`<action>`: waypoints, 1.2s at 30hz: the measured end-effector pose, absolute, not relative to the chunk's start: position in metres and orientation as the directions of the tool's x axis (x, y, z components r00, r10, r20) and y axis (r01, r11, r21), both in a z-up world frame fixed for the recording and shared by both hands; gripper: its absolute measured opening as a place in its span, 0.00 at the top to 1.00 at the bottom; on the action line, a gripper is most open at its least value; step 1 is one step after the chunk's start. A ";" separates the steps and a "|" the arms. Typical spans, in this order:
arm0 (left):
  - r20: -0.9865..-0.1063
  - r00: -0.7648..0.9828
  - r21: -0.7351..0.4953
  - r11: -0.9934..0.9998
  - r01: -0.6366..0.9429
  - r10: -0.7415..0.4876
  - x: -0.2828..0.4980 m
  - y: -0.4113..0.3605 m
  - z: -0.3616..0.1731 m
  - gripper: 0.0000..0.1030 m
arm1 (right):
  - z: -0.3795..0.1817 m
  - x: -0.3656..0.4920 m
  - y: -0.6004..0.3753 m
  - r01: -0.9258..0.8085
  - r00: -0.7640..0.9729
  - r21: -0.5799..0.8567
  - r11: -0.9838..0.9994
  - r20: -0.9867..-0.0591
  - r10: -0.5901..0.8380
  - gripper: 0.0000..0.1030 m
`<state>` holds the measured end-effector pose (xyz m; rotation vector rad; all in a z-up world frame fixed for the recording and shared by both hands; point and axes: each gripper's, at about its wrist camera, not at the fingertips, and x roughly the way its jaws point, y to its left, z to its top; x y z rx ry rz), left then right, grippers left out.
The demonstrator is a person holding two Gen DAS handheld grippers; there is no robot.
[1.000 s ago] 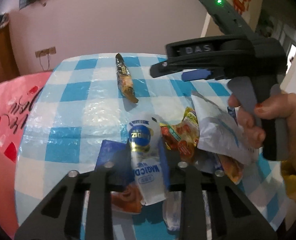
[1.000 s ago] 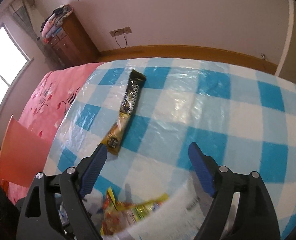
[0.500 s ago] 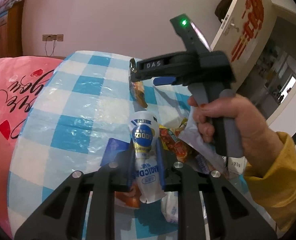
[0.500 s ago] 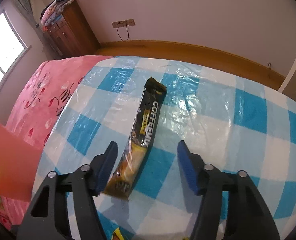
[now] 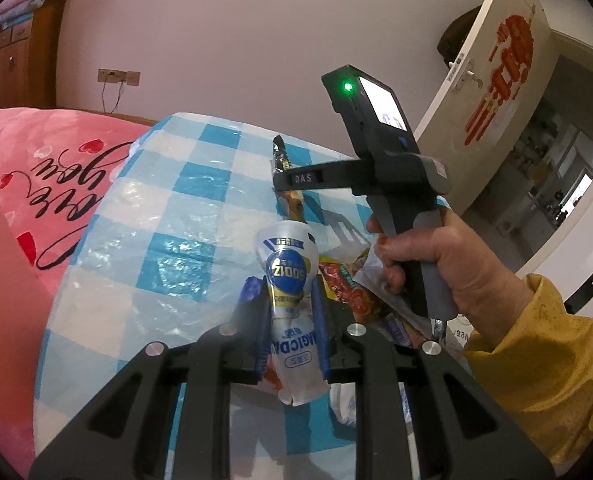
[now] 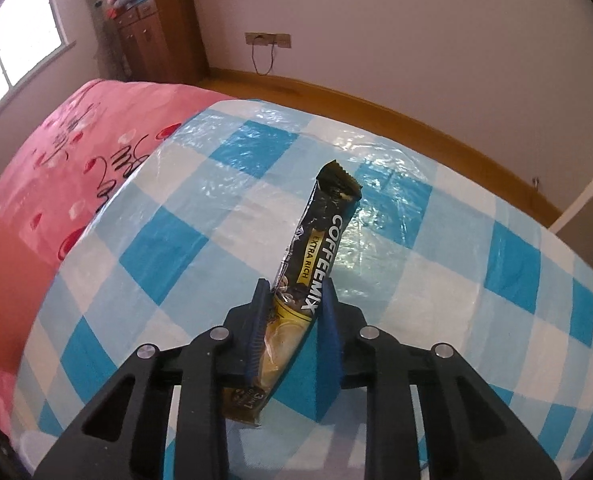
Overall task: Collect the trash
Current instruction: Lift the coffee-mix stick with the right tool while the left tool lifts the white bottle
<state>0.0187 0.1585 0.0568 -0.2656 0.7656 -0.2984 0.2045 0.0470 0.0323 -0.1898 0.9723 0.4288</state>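
Left hand-held gripper (image 5: 291, 320) clamps one white pouch (image 5: 292, 308), lower centre; wrapper pile (image 5: 352, 292) behind partly hidden, uncountable. Right hand-held gripper (image 6: 294, 320) nearly closed around one coffee sachet (image 6: 304, 280) on checked surface (image 6: 436, 280); contact unclear.

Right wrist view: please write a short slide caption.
Right gripper closing around a Coffeemix sachet on the checked tablecloth.

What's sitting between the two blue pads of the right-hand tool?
In the right wrist view, the coffee mix sachet lies between the right gripper's blue pads, its lower part between them, its black top pointing away over the checked tablecloth.
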 end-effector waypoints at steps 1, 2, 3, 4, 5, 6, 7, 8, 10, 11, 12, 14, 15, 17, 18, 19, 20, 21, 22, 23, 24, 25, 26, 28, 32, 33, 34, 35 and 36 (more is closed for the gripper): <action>-0.638 0.684 -0.340 0.926 0.163 -0.354 0.018 0.160 0.057 0.80 | 0.033 0.202 0.047 -0.440 0.493 0.027 0.897 -0.828 0.267 0.76; -0.638 0.685 -0.339 0.927 0.160 -0.351 0.017 0.161 0.057 0.80 | 0.034 0.200 0.047 -0.442 0.500 0.021 0.897 -0.824 0.266 0.78; -0.640 0.685 -0.337 0.928 0.157 -0.349 0.016 0.163 0.057 0.80 | 0.034 0.198 0.046 -0.442 0.506 0.018 0.897 -0.821 0.265 0.79; -0.641 0.686 -0.336 0.930 0.153 -0.344 0.014 0.164 0.057 0.80 | 0.035 0.198 0.045 -0.441 0.509 0.018 0.898 -0.819 0.266 0.81; -0.642 0.686 -0.335 0.930 0.150 -0.342 0.013 0.166 0.057 0.80 | 0.035 0.196 0.044 -0.436 0.512 0.020 0.899 -0.817 0.267 0.83; -0.643 0.687 -0.334 0.931 0.145 -0.338 0.011 0.167 0.057 0.81 | 0.035 0.194 0.041 -0.430 0.516 0.025 0.903 -0.813 0.268 0.83; -0.644 0.688 -0.333 0.932 0.142 -0.335 0.010 0.168 0.057 0.81 | 0.036 0.193 0.040 -0.425 0.519 0.030 0.905 -0.811 0.271 0.83; -0.645 0.688 -0.332 0.933 0.138 -0.332 0.009 0.169 0.057 0.81 | 0.037 0.190 0.037 -0.418 0.523 0.038 0.908 -0.807 0.275 0.84; -0.646 0.690 -0.330 0.935 0.132 -0.326 0.006 0.172 0.057 0.81 | 0.040 0.185 0.031 -0.405 0.536 0.051 0.913 -0.795 0.282 0.84; -0.647 0.691 -0.330 0.935 0.129 -0.323 0.004 0.173 0.057 0.81 | 0.043 0.180 0.028 -0.399 0.546 0.059 0.915 -0.787 0.288 0.84; -0.646 0.692 -0.329 0.936 0.128 -0.322 0.003 0.174 0.058 0.81 | 0.047 0.176 0.025 -0.392 0.552 0.072 0.917 -0.779 0.297 0.84; -0.645 0.694 -0.327 0.936 0.128 -0.320 0.000 0.175 0.059 0.81 | 0.054 0.168 0.020 -0.384 0.564 0.097 0.918 -0.762 0.317 0.85; -0.645 0.695 -0.326 0.937 0.127 -0.319 -0.001 0.175 0.060 0.81 | 0.059 0.163 0.016 -0.381 0.571 0.111 0.918 -0.752 0.328 0.85; -0.642 0.697 -0.326 0.937 0.128 -0.319 -0.004 0.176 0.061 0.81 | 0.066 0.156 0.012 -0.377 0.580 0.135 0.916 -0.737 0.347 0.85; -0.642 0.698 -0.324 0.937 0.129 -0.318 -0.006 0.176 0.062 0.81 | 0.070 0.150 0.009 -0.374 0.585 0.149 0.915 -0.728 0.358 0.85; -0.641 0.699 -0.322 0.938 0.129 -0.317 -0.008 0.176 0.063 0.81 | 0.074 0.143 0.007 -0.369 0.590 0.166 0.914 -0.718 0.369 0.85; -0.640 0.701 -0.322 0.938 0.129 -0.316 -0.010 0.177 0.064 0.82 | 0.077 0.137 0.004 -0.364 0.594 0.181 0.913 -0.710 0.378 0.85; -0.637 0.702 -0.325 0.937 0.129 -0.317 -0.012 0.177 0.065 0.82 | 0.080 0.131 0.002 -0.360 0.598 0.196 0.912 -0.702 0.387 0.85; -0.635 0.704 -0.328 0.936 0.129 -0.319 -0.014 0.178 0.065 0.83 | 0.082 0.124 -0.002 -0.355 0.603 0.211 0.911 -0.692 0.396 0.85; -0.633 0.705 -0.330 0.935 0.129 -0.321 -0.015 0.178 0.066 0.84 | 0.084 0.116 -0.006 -0.348 0.609 0.225 0.910 -0.683 0.402 0.85; -0.631 0.706 -0.333 0.934 0.129 -0.323 -0.017 0.179 0.066 0.85 | 0.086 0.108 -0.009 -0.340 0.613 0.242 0.909 -0.676 0.409 0.85; -0.630 0.706 -0.335 0.933 0.129 -0.324 -0.018 0.180 0.066 0.85 | 0.086 0.103 -0.012 -0.333 0.615 0.256 0.907 -0.671 0.415 0.85; -0.628 0.706 -0.339 0.932 0.131 -0.328 -0.020 0.180 0.066 0.86 | 0.087 0.096 -0.015 -0.326 0.616 0.272 0.905 -0.666 0.421 0.85; -0.629 0.700 -0.351 0.927 0.132 -0.338 -0.021 0.182 0.064 0.86 | 0.087 0.081 -0.021 -0.316 0.621 0.286 0.905 -0.658 0.425 0.85; -0.643 0.681 -0.366 0.922 0.130 -0.351 -0.023 0.182 0.054 0.86 | 0.085 0.051 -0.028 -0.306 0.626 0.305 0.902 -0.649 0.432 0.85; -0.642 0.678 -0.371 0.919 0.133 -0.357 -0.024 0.182 0.052 0.86 | 0.085 0.043 -0.029 -0.306 0.629 0.300 0.904 -0.649 0.428 0.85; -0.640 0.677 -0.378 0.916 0.133 -0.363 -0.025 0.183 0.050 0.86 | 0.084 0.037 -0.029 -0.306 0.632 0.295 0.905 -0.648 0.425 0.85; -0.638 0.675 -0.388 0.912 0.132 -0.370 -0.026 0.184 0.049 0.86 | 0.084 0.029 -0.029 -0.306 0.633 0.295 0.905 -0.647 0.425 0.85; -0.637 0.673 -0.396 0.909 0.132 -0.375 -0.026 0.184 0.048 0.86 | 0.083 0.022 -0.030 -0.306 0.631 0.298 0.904 -0.647 0.427 0.85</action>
